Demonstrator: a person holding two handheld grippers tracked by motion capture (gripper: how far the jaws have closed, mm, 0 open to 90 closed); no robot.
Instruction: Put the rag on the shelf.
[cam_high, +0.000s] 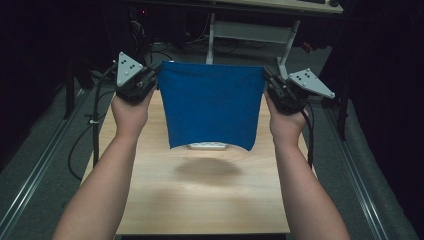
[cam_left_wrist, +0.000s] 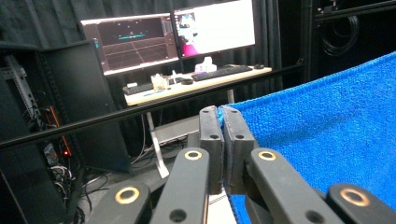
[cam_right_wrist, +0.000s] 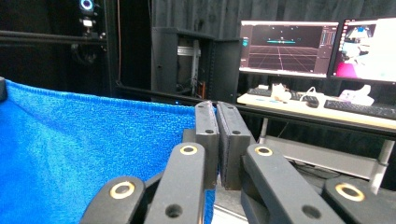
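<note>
Left claw and right claw hold a blue cloth stretched above the table.

Left gripper: black body, grey three-cornered plate with small dark dots, possibly screws; black cable trailing below. Right gripper: same build, same grey plate, black cable. Jaws: black, flat pads, linkage arms carrying brass-coloured ringed pivots and plain dark holes. Forearms bare, no sleeves.

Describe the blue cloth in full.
The blue cloth is a plain, fuzzy towel-like fabric. It hangs spread flat above the table, its top edge stretched level between the left gripper and right gripper, each shut on an upper corner. Its bottom edge hangs free, casting a shadow below.
</note>
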